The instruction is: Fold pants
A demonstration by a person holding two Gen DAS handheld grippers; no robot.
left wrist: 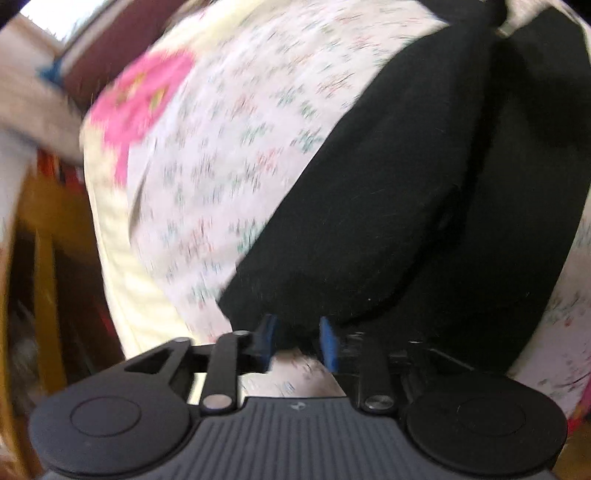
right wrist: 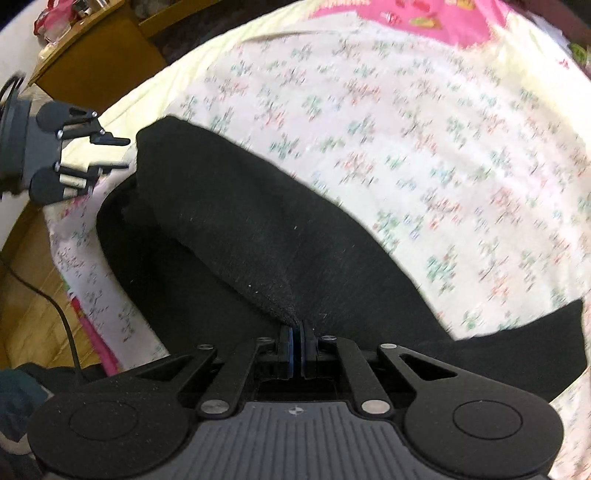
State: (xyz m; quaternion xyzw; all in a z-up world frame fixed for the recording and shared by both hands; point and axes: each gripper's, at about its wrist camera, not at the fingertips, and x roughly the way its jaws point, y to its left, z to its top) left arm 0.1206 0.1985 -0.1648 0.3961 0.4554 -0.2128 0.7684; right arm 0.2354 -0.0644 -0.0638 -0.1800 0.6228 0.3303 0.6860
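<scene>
Black pants point(left wrist: 406, 184) lie across a floral bed sheet point(left wrist: 240, 129), one layer folded over another. My left gripper point(left wrist: 297, 332) stands open, its blue pads point(left wrist: 328, 343) apart, with the pants' near edge just ahead of the gap. The right wrist view shows the same left gripper point(right wrist: 125, 153) at the far left, fingers spread beside the end of the pants point(right wrist: 221, 221) and nothing pinched. My right gripper point(right wrist: 297, 332) is shut on a raised ridge of the black cloth, which runs up into its pads.
The floral sheet point(right wrist: 406, 129) has a pink patch point(right wrist: 424, 18) at its far side. Beyond the bed's left edge are wooden furniture point(right wrist: 92, 62), a wooden floor and a black cable point(right wrist: 55, 302). A yellow wooden frame point(left wrist: 40, 240) stands left of the bed.
</scene>
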